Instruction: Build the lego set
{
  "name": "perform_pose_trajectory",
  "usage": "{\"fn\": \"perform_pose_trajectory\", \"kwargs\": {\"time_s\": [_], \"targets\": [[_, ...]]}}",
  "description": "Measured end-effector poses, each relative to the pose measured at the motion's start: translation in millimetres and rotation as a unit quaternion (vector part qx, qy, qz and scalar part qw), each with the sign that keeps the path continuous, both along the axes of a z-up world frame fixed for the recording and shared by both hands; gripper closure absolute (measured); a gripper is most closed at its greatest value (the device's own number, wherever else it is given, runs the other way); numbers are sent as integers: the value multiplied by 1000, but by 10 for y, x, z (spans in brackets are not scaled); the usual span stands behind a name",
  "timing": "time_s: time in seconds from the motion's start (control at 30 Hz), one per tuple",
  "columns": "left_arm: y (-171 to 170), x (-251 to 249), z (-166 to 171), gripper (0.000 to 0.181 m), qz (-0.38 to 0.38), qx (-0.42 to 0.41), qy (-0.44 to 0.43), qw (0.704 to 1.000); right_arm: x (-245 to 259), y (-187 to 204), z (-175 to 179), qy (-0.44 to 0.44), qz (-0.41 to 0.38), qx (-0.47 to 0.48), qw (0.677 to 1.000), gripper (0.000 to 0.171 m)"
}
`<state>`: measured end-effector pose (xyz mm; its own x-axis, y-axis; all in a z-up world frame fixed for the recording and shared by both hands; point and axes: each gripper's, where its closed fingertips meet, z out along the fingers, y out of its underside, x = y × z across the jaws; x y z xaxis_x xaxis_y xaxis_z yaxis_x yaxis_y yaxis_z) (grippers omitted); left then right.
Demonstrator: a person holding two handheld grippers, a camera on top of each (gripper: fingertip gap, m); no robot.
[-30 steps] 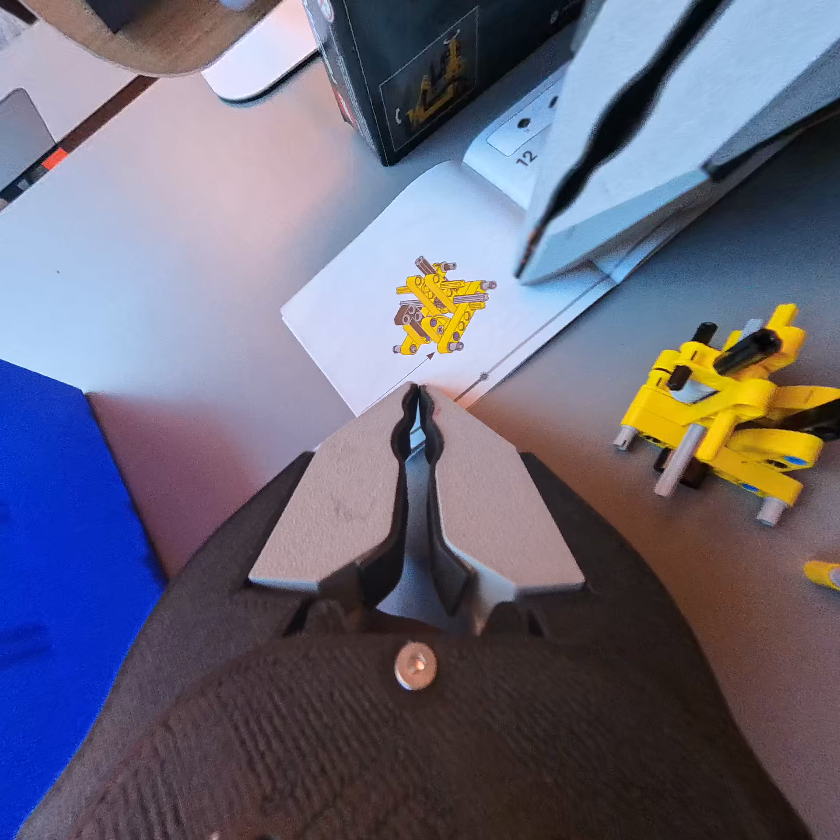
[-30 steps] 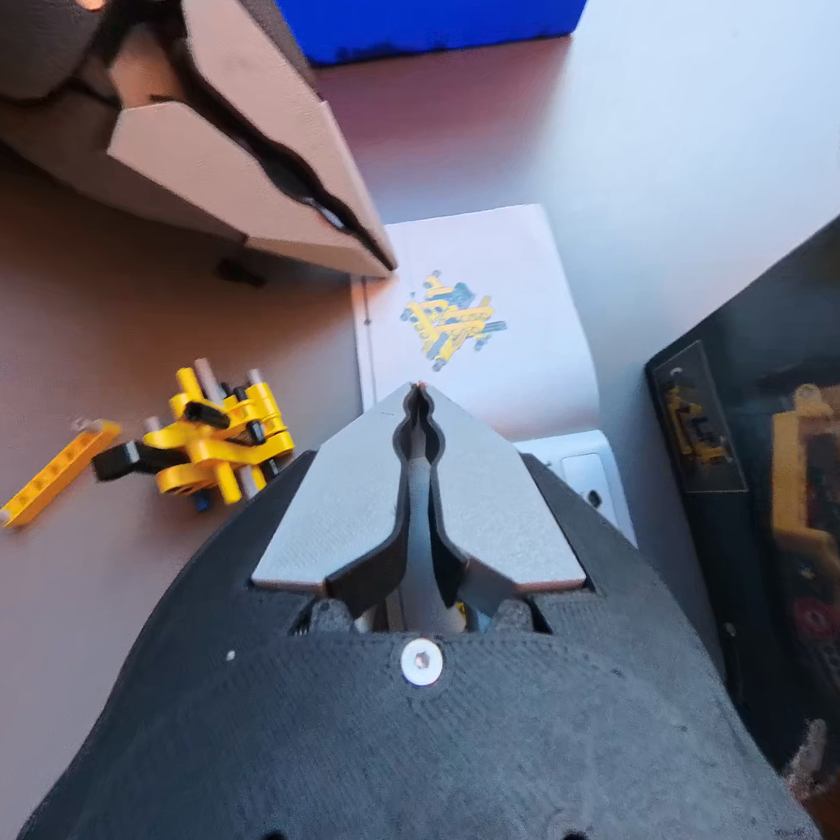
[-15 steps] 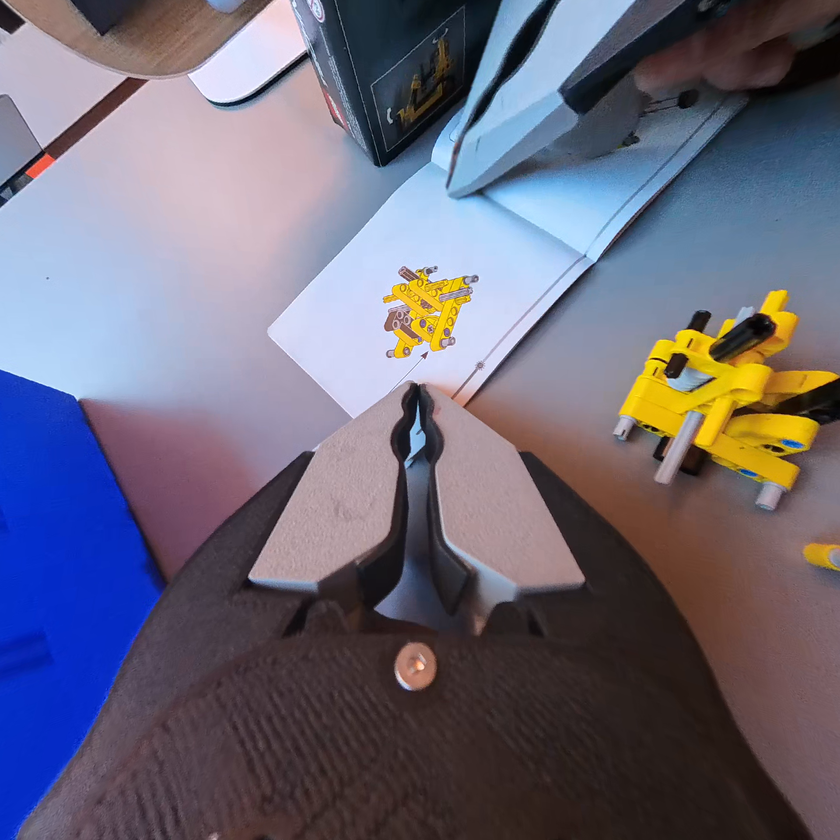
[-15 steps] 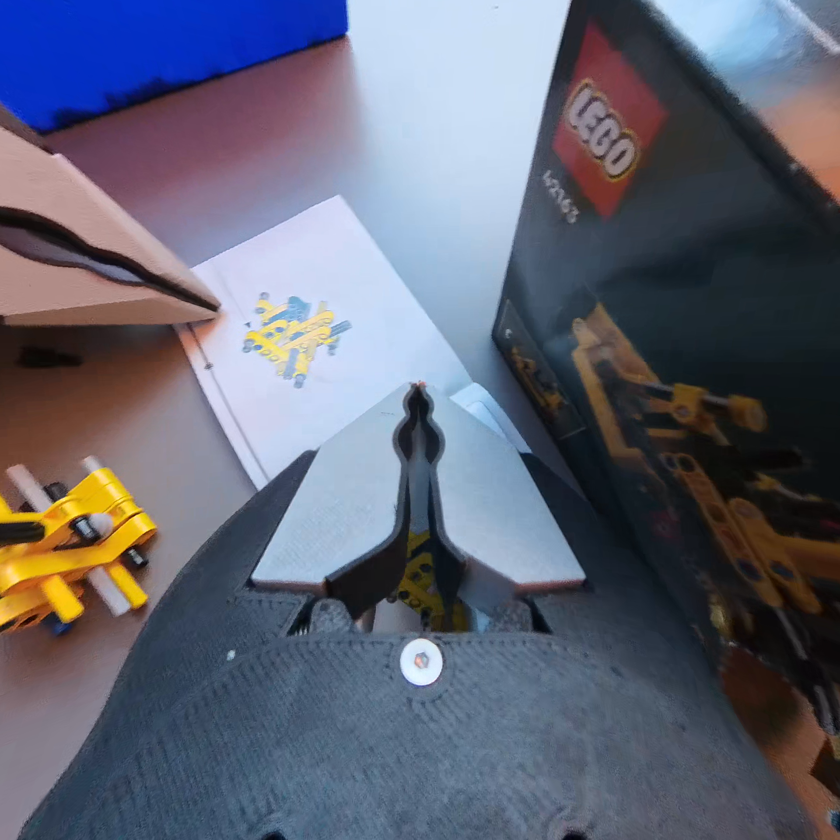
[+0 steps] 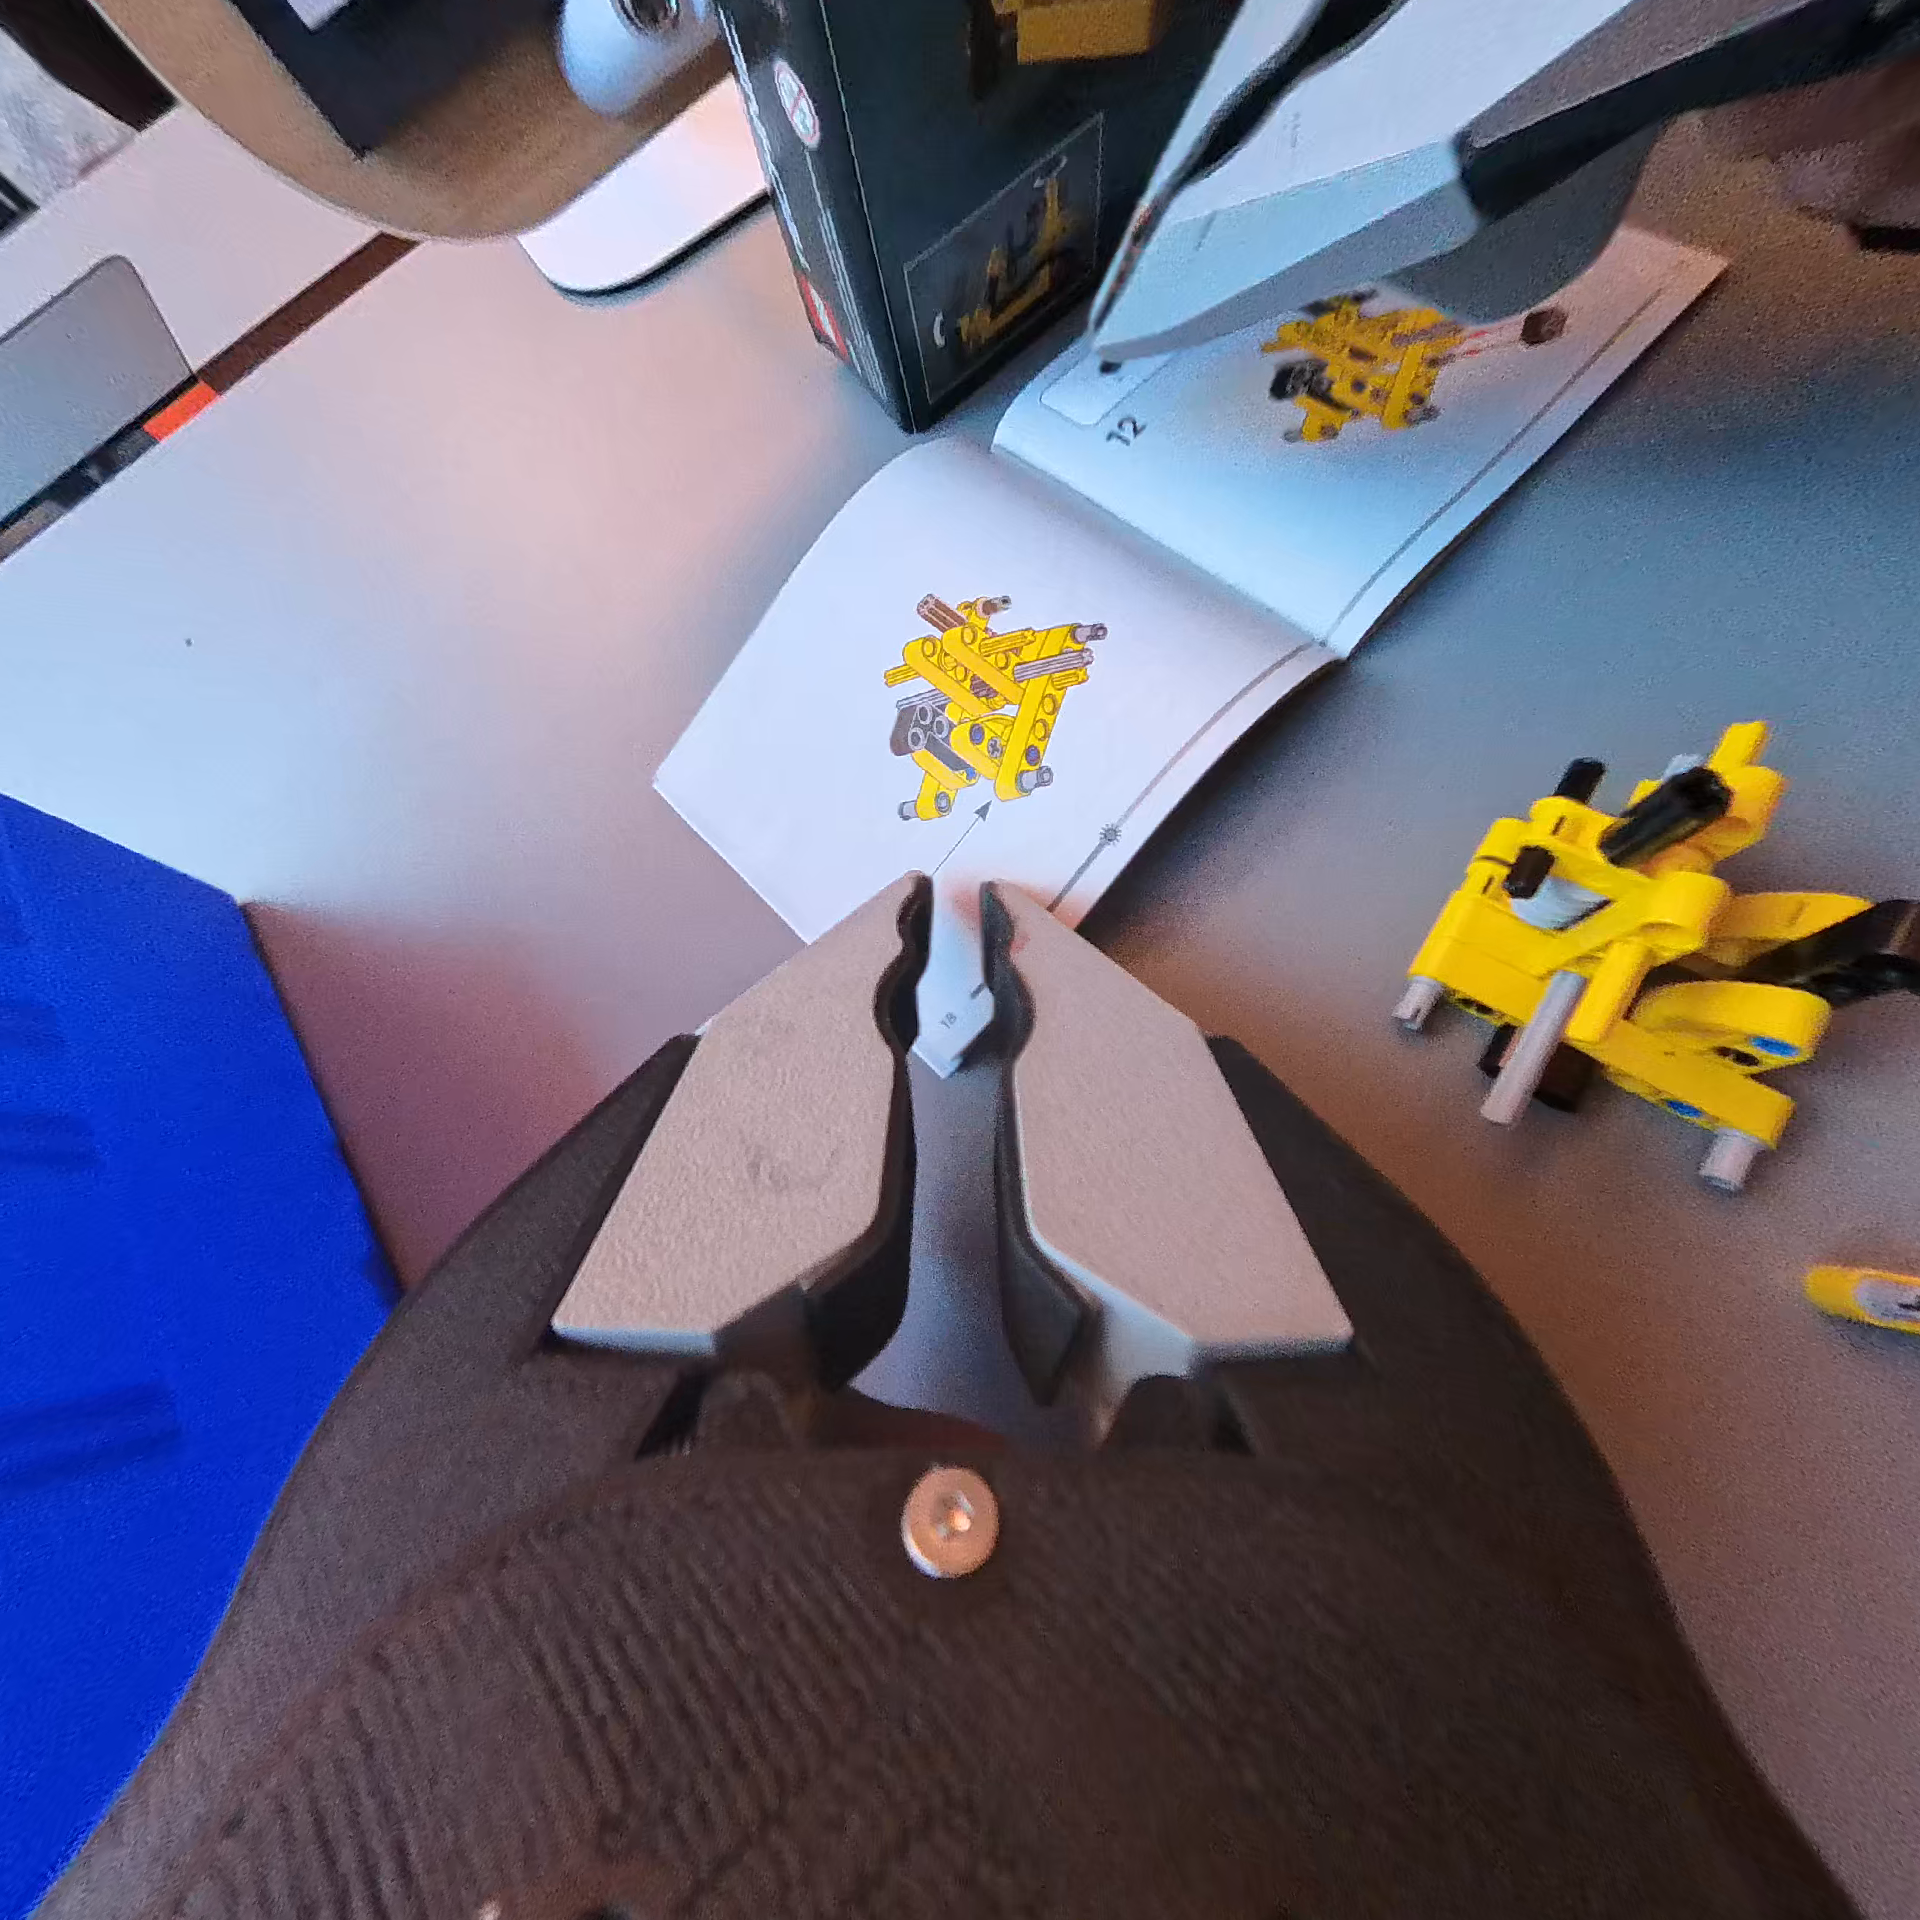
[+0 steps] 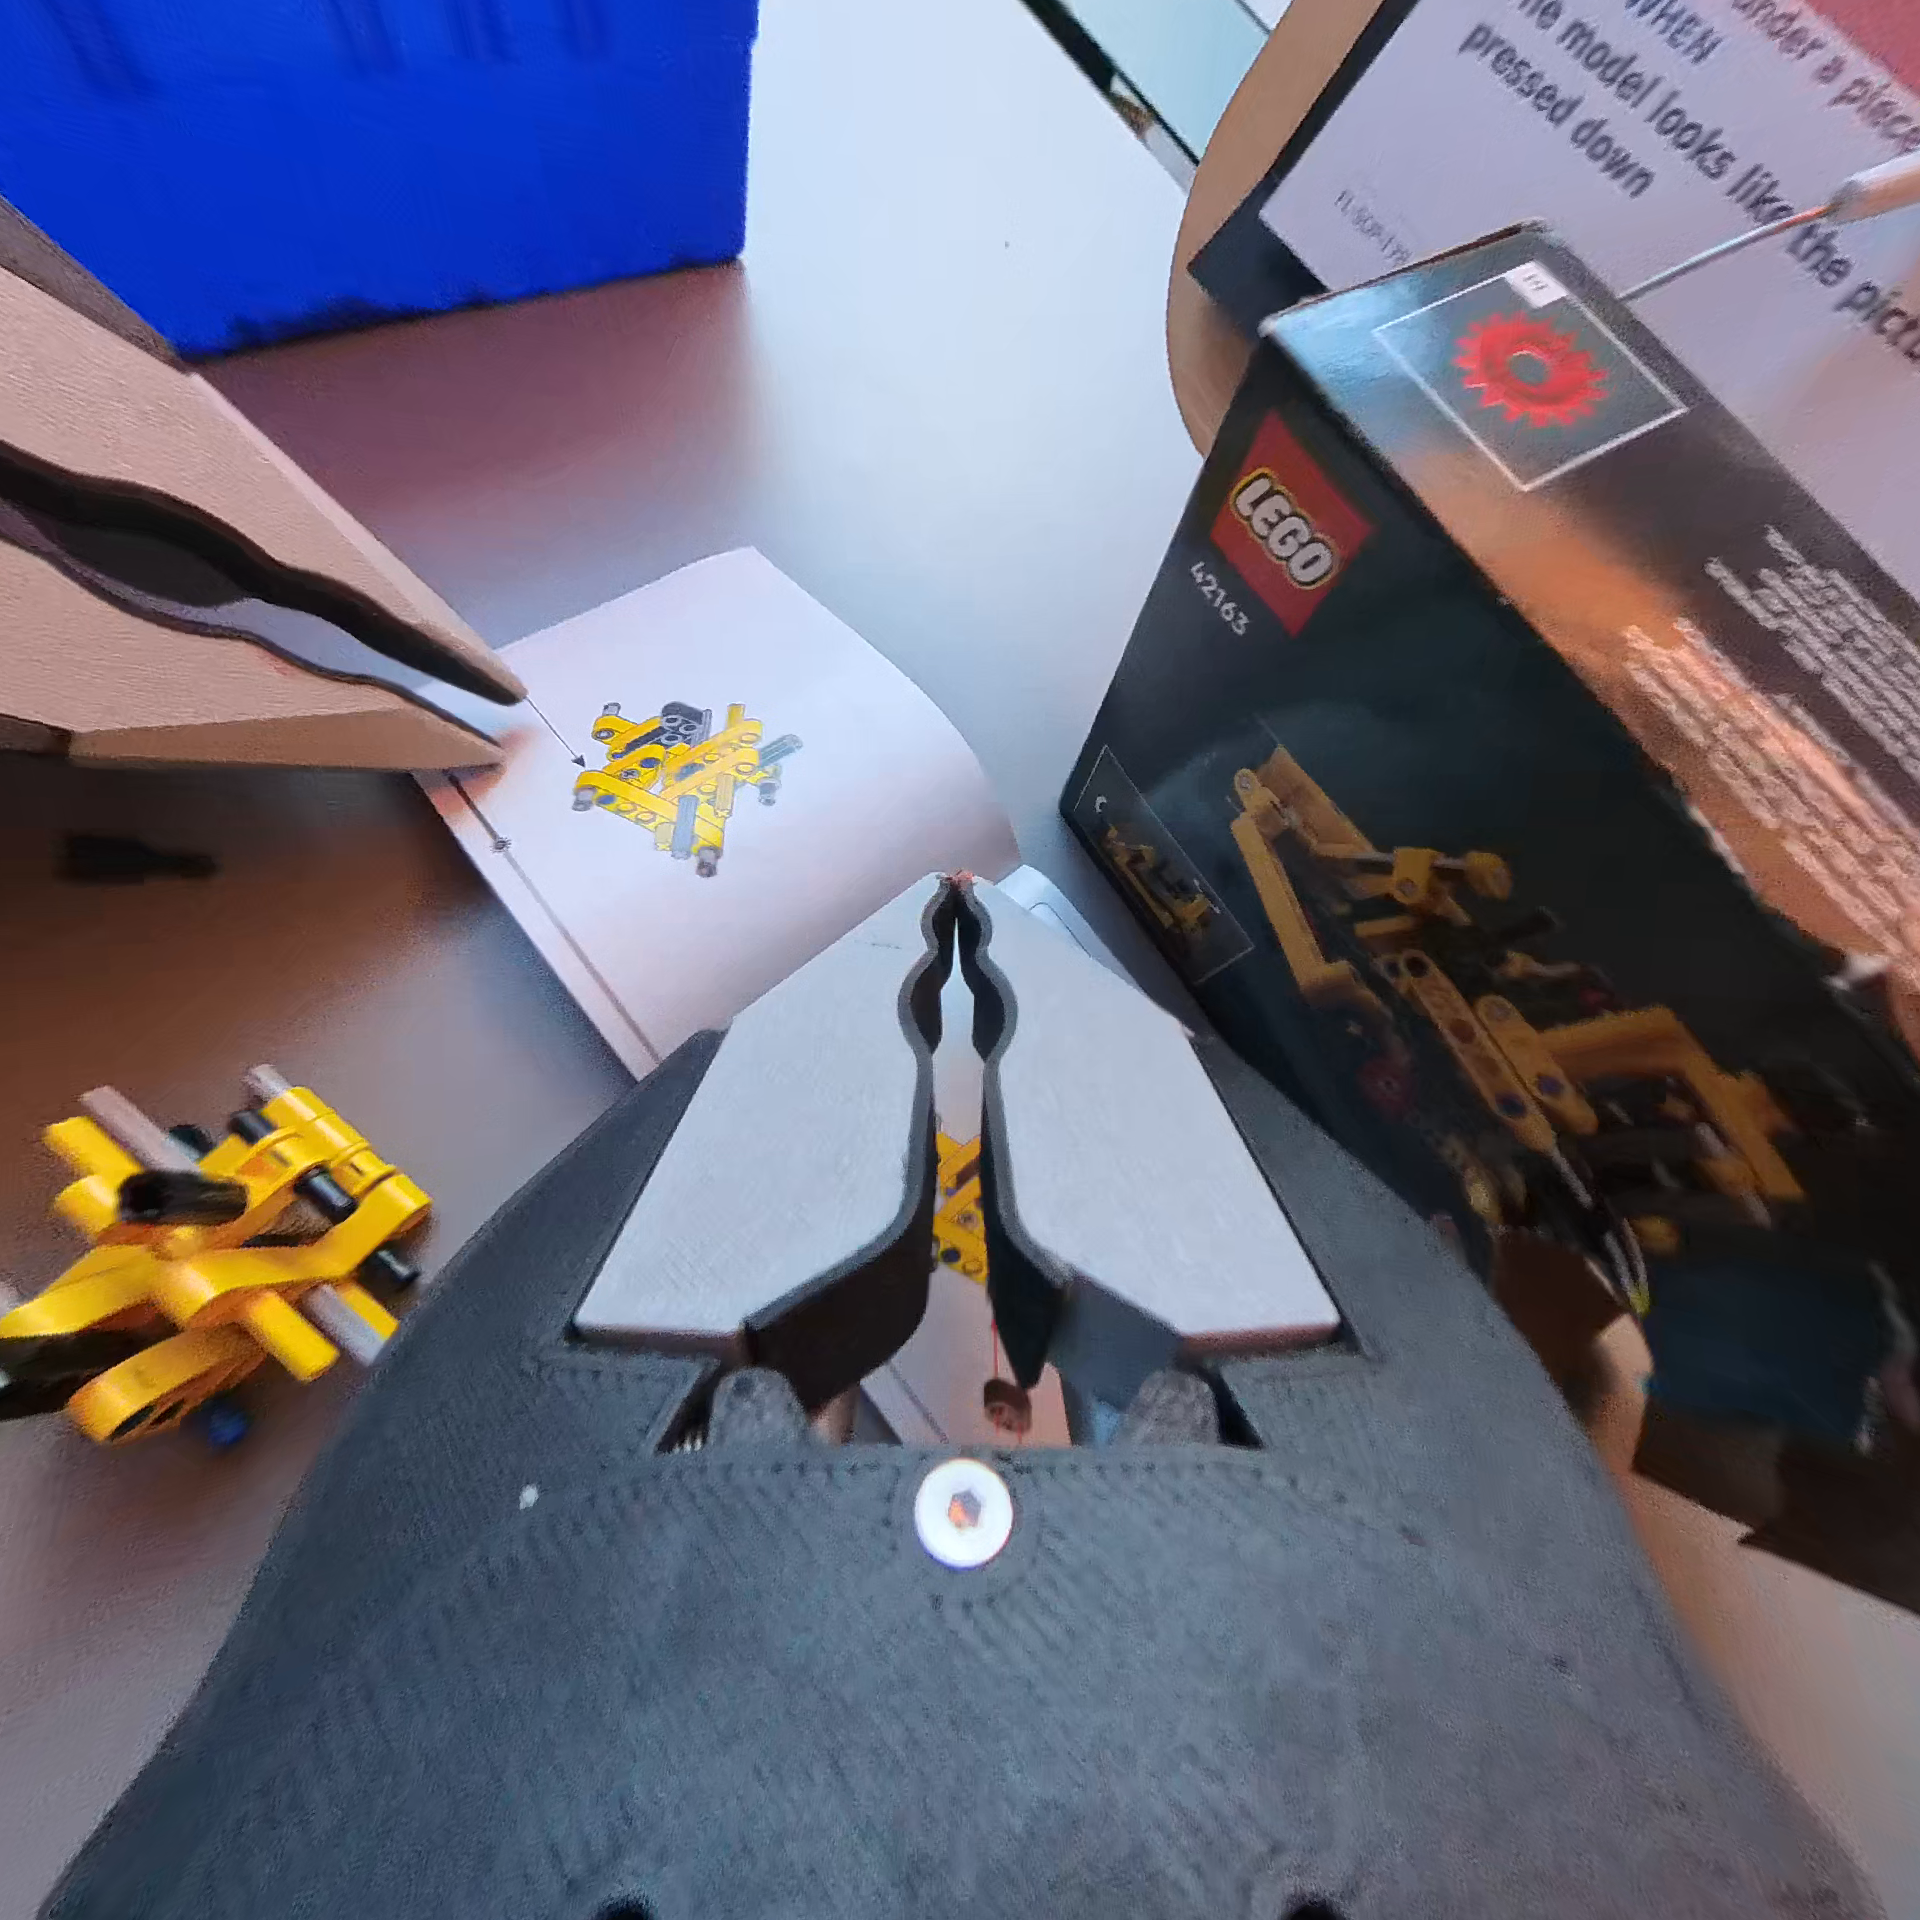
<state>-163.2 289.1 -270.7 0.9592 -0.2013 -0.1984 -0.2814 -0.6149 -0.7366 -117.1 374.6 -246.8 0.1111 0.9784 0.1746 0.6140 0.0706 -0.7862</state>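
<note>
Booklet open between my two grippers, yellow sub-assembly (image 5: 1621, 935) lying off at centre right.

My left gripper (image 5: 951, 891) hangs slightly parted over the instruction booklet (image 5: 831, 727) corner, empty; my right gripper (image 6: 956, 883) is pressed together, empty, near the black set box (image 6: 1455, 831). In the left view, the model's long axis runs left-right, grey axles pointing lower left; I judge the left gripper nearer.

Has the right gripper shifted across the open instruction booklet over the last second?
Yes. The right gripper drew back toward the black box, uncovering the booklet's far page.
</note>
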Motion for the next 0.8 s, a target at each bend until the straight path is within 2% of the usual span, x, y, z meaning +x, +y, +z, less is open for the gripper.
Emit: {"fn": "perform_pose_trajectory", "kwargs": {"time_s": [0.03,0.27,0.5,0.67,0.8], "targets": [[-2,4,22,175,0,4,-4,1000,24,-12,27,7,-3,-6,1000,171],[-11,-21,120,173,5,21,-11,1000,274,-79,112,40,-22,-23,999,171],[3,-8,306,173,11,67,-6,998,478,-41,415,112,-41,-4,993,171],[33,-25,499,174,25,114,-37,992,559,-253,467,128,28,-20,991,165],[26,-14,626,176,25,145,-39,988,603,-656,434,123,148,-43,980,162]]}}
